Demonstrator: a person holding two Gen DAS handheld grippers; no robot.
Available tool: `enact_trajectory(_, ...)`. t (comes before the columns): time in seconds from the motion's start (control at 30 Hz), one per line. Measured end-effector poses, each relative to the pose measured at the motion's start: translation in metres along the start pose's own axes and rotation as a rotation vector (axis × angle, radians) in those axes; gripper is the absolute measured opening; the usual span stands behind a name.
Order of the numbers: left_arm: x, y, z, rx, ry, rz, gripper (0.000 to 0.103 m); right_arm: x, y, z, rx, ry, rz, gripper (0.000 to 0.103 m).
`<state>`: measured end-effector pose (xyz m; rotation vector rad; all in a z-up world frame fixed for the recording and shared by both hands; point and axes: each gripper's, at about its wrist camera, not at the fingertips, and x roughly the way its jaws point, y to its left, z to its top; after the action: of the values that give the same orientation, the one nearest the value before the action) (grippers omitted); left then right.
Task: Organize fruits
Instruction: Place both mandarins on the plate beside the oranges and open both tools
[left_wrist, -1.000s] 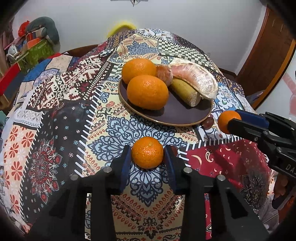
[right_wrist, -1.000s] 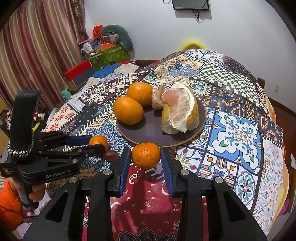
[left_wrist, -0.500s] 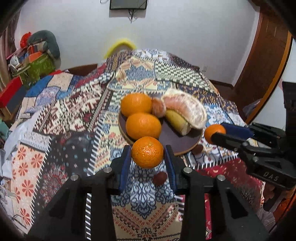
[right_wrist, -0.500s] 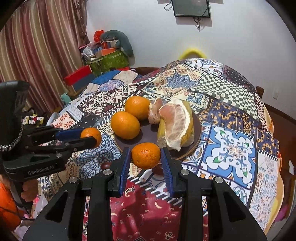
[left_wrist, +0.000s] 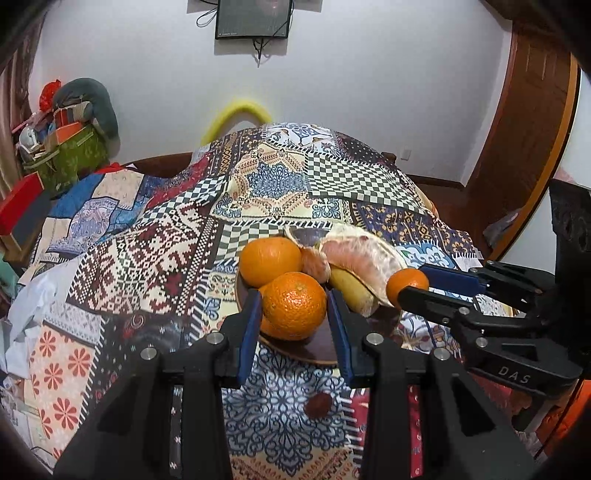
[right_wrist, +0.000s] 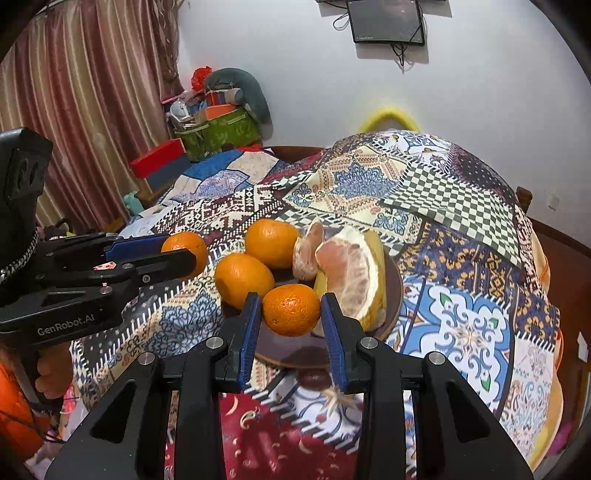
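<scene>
Left tongs (left_wrist: 294, 320) clamped tight, angled downward, right tongs (right_wrist: 289, 320) likewise, both side by side

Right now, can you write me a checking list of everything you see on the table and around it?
Surface: patchwork cloth covers the table.
Job's things: dark plate holds two oranges, a peeled pomelo and a small peeled piece.
Clutter: brown date on the cloth near the plate.
Grippers: left gripper shut on an orange; right gripper shut on a smaller orange; both held in front of the plate.
Cables: wires hang under the wall screen.
Surroundings: striped curtain, green bag stuffed with things, wooden door.
</scene>
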<state>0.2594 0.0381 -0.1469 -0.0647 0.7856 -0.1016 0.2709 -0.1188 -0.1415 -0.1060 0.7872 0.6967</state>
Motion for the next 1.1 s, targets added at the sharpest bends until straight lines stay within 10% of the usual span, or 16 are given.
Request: enact_trajectory(1.1,0.060,0.005,0.023,0.006,0.046,-0.016,0.036,0.056,-0.011,0.015,-0.052,0.064,0.044,0.031)
